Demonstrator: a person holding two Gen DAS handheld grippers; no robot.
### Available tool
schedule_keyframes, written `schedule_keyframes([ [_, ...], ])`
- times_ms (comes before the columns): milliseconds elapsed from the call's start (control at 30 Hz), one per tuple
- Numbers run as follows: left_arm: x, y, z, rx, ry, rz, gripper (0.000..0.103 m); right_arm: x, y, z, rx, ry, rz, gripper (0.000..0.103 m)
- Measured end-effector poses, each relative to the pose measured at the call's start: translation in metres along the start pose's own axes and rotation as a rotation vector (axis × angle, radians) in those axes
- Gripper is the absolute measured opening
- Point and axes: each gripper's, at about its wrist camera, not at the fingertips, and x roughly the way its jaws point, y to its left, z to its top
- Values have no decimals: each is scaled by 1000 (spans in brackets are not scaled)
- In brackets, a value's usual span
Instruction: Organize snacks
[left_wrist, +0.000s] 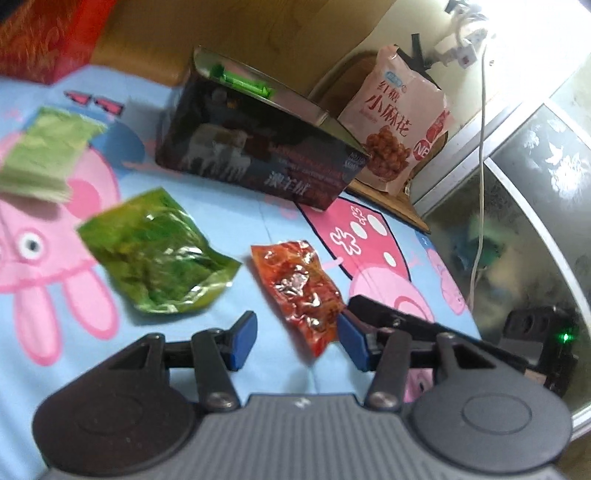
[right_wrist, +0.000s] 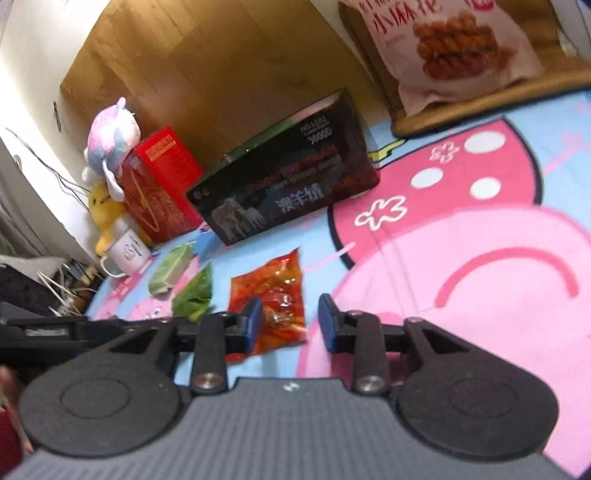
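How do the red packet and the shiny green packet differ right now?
The red packet is orange-red and narrower; the green packet is wider. The red one lies just ahead of both grippers' fingers; the green one lies further left, clear of them. Both are crinkled foil, flat on the cartoon sheet.

Cartoon pig bedsheet (right_wrist: 498, 236), plush toys (right_wrist: 109, 142), white mug (right_wrist: 129, 253), red box (right_wrist: 162, 181)

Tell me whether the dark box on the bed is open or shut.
Open. The dark rectangular cardboard box has no lid on top; its silvery inner wall and a green item inside show.
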Motion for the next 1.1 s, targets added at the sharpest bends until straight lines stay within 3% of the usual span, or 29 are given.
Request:
schedule_keyframes([
  [67, 8, 1, 3, -23, -4, -27, 40, 5, 1, -3, 39, 21, 34, 22],
  [133, 11, 3, 6, -49, -18, -42, 35, 5, 4, -7, 64, 21, 47, 22],
  [200, 11, 6, 9, -66, -20, -57, 13, 4, 5, -8, 72, 19, 46, 22],
  [233, 11, 8, 10, -75, -8, -102, 3, 3, 4, -9, 85, 21, 53, 21],
  [267, 13, 10, 10, -97, 23, -159, 3, 5, 3, -8, 96, 34, 73, 11],
  [300, 14, 8, 8, -107, 36, -190, 3, 7, 3, -10, 111, 56, 114, 7],
  [400, 8, -6, 6, -21, 1, -119, 3, 8, 20, -14, 39, 29, 77, 6],
  [533, -7, 1, 6, -34, -23, -103, 5, 7, 16, -12, 84, 21, 97, 6],
  [567, -12, 5, 5, -42, -33, -89, 10, 6, 11, -12, 120, 24, 112, 5],
  [667, -23, 23, 3, -106, -42, -63, 51, 0, -14, -16, 300, 43, 194, 4],
  [700, -25, 28, 2, -131, -41, -70, 56, -1, -22, -18, 364, 51, 228, 4],
  [833, -20, 39, -3, -211, 3, -172, 60, -5, -35, -26, 524, 57, 333, 3],
  [1100, -12, 36, -6, -252, 13, -261, 81, -18, -41, -26, 687, 36, 509, 3],
])
